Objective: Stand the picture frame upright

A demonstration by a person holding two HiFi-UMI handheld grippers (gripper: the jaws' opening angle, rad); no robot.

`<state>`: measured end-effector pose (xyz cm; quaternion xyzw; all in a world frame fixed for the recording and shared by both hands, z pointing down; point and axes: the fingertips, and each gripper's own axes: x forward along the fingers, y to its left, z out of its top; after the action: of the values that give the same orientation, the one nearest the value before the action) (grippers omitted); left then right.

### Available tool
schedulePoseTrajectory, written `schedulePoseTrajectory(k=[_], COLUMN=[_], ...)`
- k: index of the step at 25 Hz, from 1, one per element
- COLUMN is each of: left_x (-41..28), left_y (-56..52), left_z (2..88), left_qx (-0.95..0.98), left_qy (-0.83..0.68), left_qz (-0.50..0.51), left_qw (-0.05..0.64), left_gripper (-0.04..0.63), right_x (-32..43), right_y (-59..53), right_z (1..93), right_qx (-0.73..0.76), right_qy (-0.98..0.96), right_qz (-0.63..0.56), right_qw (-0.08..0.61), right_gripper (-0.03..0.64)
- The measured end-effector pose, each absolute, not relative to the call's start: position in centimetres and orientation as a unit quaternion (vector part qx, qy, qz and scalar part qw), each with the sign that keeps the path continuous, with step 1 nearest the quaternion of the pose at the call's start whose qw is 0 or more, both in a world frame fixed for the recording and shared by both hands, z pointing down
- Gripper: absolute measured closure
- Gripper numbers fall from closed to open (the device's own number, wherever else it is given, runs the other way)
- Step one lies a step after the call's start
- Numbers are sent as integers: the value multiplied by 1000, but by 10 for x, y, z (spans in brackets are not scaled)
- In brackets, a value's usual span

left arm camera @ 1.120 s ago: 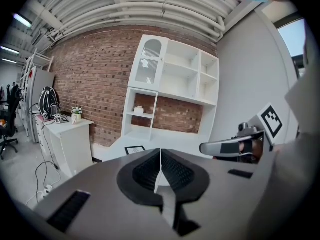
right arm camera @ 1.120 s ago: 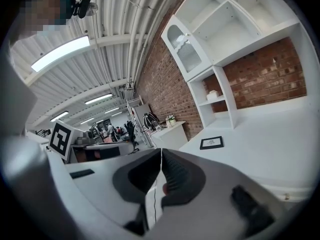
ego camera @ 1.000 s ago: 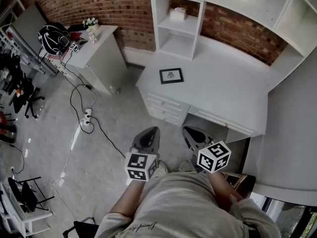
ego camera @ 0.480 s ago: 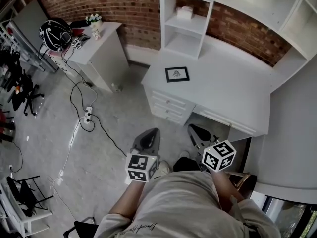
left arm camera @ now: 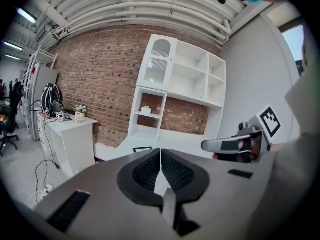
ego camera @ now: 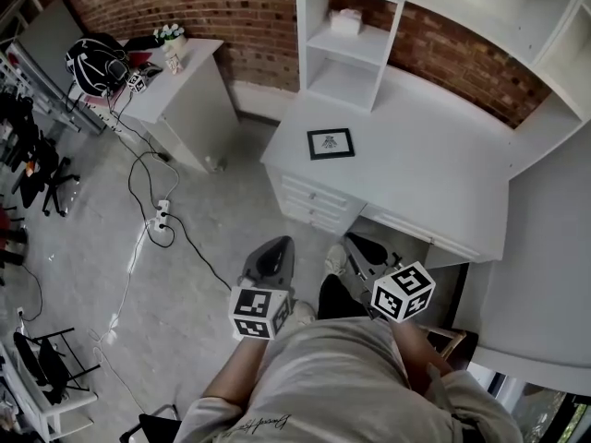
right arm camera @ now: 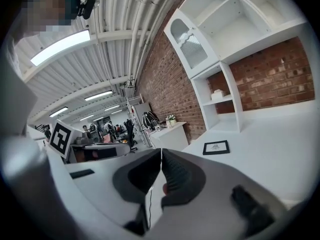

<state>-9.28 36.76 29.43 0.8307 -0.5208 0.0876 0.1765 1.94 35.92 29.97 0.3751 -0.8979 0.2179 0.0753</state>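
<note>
Lying flat on desk [ego camera: 434,178]: one picture frame [ego camera: 331,143].

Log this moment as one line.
picture frame: flat on desk, untouched | left tool: shut, empty | right tool: shut, empty | stage: pre-grasp

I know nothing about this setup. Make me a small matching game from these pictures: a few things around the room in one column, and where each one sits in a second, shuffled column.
Things:
1. picture frame
2. white box
3. power strip
4. flower pot

Places:
A. on the floor, among cables
B. lying flat on the white desk
C. on top of the small side cabinet
D. on a shelf of the open unit against the brick wall

Pairs: 1-B, 2-D, 3-A, 4-C
</note>
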Motion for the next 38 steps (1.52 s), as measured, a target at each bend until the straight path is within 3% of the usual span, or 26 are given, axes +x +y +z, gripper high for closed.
schedulePoseTrajectory(k=[20, 38], left_x=[-65, -46], left_y=[133, 72], left_z=[289, 300], left_qx=[803, 786], left_qy=[-565, -576], left_qz=[79, 116], left_qw=[174, 192], left_gripper=[577, 577], right_x=[32, 47], right_y=[117, 49], right_z=[288, 306], right_qx=[308, 282], right_qy=[-929, -929], right_qz=[179, 225], right_qw=[98, 87], right_gripper=[588, 588])
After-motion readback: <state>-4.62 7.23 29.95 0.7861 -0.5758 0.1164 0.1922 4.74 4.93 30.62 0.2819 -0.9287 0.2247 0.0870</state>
